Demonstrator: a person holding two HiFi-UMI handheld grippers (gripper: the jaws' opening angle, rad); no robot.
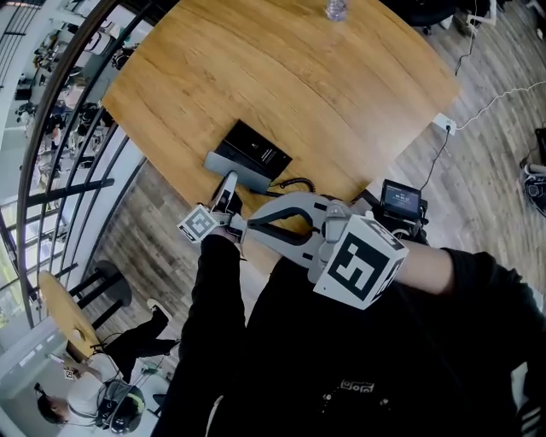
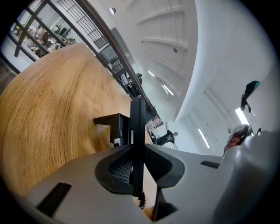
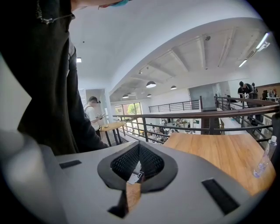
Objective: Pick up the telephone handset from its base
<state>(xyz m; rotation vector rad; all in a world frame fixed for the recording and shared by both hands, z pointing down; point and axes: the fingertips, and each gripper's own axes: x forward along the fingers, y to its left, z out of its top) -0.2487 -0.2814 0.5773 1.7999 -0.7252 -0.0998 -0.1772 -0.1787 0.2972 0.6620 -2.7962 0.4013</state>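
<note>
My left claw (image 2: pixel 137 151) pinching the black telephone handset (image 2: pixel 138 122) edge-on between its pads, coiled cord (image 2: pixel 141 202) hanging just beneath them, base (image 2: pixel 111 124) on the wooden table (image 2: pixel 48 109) just beyond the tips, my right claw (image 3: pixel 139 151) pressed together.

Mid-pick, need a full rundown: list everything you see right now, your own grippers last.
table: one, light wood, fills the upper head view.
phone base: one, black, near the table's front edge.
handset: one, dark, upright in the left gripper.
coiled cord: one, black, right of the base.
bottle: one, clear, table's far edge.
small screen: one, black, beside the table's near right corner.
cable: one, white, on the floor at right.
stool: one, wooden seat, lower left.
left gripper: one, grey, shut on the handset.
right gripper: one, grey, fingers together, nothing between them.
</note>
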